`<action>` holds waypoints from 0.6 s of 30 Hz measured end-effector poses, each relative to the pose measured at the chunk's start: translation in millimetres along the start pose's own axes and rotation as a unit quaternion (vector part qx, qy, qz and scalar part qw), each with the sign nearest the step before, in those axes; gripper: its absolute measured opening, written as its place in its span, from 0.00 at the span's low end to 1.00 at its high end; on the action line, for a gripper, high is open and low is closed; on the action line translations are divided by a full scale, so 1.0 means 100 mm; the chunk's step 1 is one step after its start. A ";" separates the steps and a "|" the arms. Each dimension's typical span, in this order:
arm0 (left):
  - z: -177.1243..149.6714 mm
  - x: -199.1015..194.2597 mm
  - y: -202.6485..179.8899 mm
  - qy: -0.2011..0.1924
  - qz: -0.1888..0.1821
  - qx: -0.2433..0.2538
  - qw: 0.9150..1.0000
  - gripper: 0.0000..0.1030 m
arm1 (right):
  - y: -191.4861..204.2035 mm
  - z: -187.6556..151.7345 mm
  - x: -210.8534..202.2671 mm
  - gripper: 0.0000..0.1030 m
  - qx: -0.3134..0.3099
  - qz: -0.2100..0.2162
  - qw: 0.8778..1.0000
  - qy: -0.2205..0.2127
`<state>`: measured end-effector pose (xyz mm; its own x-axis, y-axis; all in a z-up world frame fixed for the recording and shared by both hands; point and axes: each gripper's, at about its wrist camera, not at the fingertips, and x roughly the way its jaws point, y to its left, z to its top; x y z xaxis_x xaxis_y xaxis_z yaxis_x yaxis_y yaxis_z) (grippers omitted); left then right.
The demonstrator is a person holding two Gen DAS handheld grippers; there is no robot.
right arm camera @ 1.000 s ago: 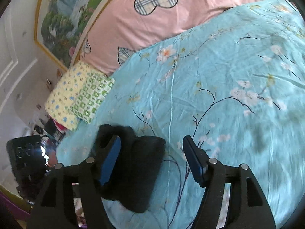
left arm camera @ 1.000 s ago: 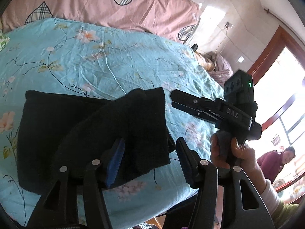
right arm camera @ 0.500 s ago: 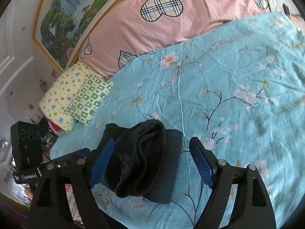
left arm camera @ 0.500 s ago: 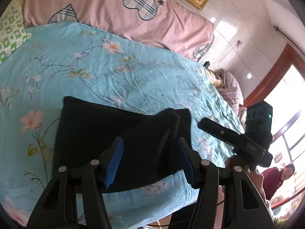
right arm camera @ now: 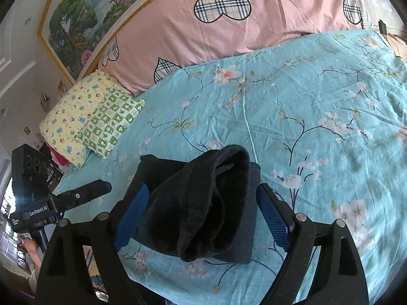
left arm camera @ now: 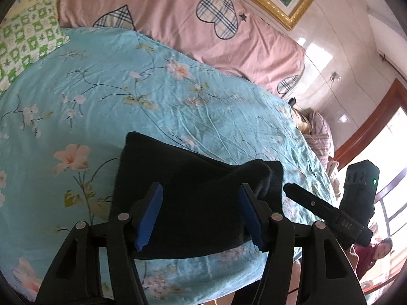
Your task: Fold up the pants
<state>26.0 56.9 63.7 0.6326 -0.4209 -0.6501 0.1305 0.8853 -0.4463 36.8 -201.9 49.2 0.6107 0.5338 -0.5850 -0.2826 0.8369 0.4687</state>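
- Around me lies a bed (left arm camera: 76, 96) under a wrinkled, light blue sheet printed with pink blossoms and thin dark branches.
- At the head of the bed, a long pink pillow (right arm camera: 229, 33) with plaid heart patches runs beneath a gold-framed landscape painting (right arm camera: 84, 17).
- Beside it sits a small cushion (right arm camera: 89, 119), yellow on one half, green-checked on the other.
- Black pants (right arm camera: 203, 208) rest near the foot edge of the bed, folded into a flat rectangle with a soft, fuzzy roll lying across the top.
- My left gripper (left arm camera: 201, 213) hangs just above the pants with its blue-padded fingers apart; they have just been opening and hold nothing, though the cloth shows between them.
- My right gripper (right arm camera: 203, 221) hangs over the rolled end; its ribbed blue fingers have just been spreading wide, clear of the fabric on both sides.
- Each gripper appears at the edge of the other's view, close beside the pants.
- Nothing blocks either gripper.
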 end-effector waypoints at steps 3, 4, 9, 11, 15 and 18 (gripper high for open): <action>0.00 -0.02 0.07 0.000 0.003 -0.008 1.000 0.61 | 0.03 -0.03 0.01 0.85 0.002 -0.008 1.000 0.002; 0.00 -0.02 0.10 0.000 0.005 -0.010 1.000 0.61 | 0.03 -0.04 0.01 0.86 0.003 -0.012 1.000 0.002; 0.01 0.02 0.20 0.004 0.009 -0.021 1.000 0.64 | -0.02 -0.11 0.06 0.88 0.030 -0.026 0.999 0.009; 0.02 0.03 0.24 0.006 0.010 -0.026 1.000 0.65 | -0.05 -0.14 0.09 0.88 0.043 -0.026 0.999 0.014; 0.04 0.09 0.34 0.014 0.011 -0.037 0.999 0.66 | -0.06 -0.18 0.15 0.88 0.058 -0.025 0.998 0.022; 0.05 0.14 0.39 0.019 0.011 -0.042 0.999 0.67 | -0.06 -0.19 0.19 0.88 0.060 -0.029 0.997 0.026</action>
<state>43.9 87.1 40.3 0.6049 -0.4107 -0.6822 0.0515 0.8751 -0.4811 35.5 -194.7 22.5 0.5834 0.4930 -0.6455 -0.1548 0.8476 0.5075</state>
